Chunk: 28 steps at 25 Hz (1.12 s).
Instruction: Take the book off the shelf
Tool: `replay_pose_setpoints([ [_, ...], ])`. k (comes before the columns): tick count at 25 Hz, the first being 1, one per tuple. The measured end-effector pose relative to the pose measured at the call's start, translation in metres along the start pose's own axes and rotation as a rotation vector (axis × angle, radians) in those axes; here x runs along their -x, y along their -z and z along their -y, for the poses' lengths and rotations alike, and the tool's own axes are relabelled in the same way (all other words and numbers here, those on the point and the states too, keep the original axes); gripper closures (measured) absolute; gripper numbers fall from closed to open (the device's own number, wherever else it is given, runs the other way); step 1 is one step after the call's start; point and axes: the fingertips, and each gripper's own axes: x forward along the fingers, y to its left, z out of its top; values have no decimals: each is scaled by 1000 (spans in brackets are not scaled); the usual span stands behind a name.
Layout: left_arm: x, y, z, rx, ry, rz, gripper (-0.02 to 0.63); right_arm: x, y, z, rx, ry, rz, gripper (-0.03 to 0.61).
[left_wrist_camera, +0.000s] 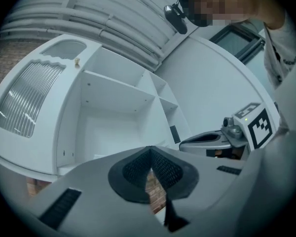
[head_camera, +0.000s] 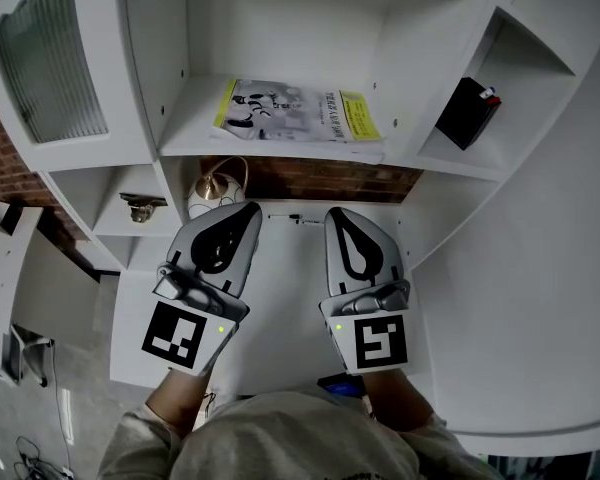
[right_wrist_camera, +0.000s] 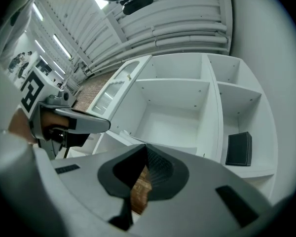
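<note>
While the book (head_camera: 300, 110) lies flat, cover up, on the middle board of the shelf (head_camera: 270, 150), both grippers hang on its near side, well apart from it. The left gripper (head_camera: 248, 211) and the right gripper (head_camera: 337, 215) each have their jaws pressed together with nothing between them. The step in hand looks like the approach. Next, a gripper must open, reach farther in and close on the book's near edge.

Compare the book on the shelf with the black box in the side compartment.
The book lies flat in the wide middle compartment; the black box stands on edge in the narrow right one. The book is pale with yellow edges; the black box is dark. Both rest in the white shelf unit.
</note>
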Motion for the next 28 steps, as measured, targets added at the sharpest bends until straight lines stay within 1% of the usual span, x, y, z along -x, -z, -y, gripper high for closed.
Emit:
replay_pose_setpoints([
  [3,-5,-5,-3,-53,-5,-7,604,-4,-4,6,41,-3,8,561],
  [5,-9,-9,-6,-103,-5,-10,604,-7,-8,9,79,-8,20,561],
  [9,-19,-17,-7,-291,4,-22,604,-13,-8,13,133,-26,14,561],
  [14,-32,-21,-13,-459,-23,-56,604,-22,-9,18,230,-43,-1,561],
  [16,-37,-23,-13,-506,-27,-60,604,-25,-9,18,263,-53,-16,561],
  [18,-42,-22,-12,-532,-16,-71,604,-28,-8,18,291,-60,-30,561],
  [20,-46,-16,-9,-551,9,-97,604,-31,-8,18,317,-61,-38,561],
  [22,-51,-9,-7,-587,29,-132,604,-35,-8,19,345,-59,-44,561],
  [25,-56,0,-9,-679,31,-191,604,-41,-8,21,399,-59,-60,561],
  [28,-60,6,-11,-778,18,-236,604,-47,-5,18,480,-86,-97,561],
])
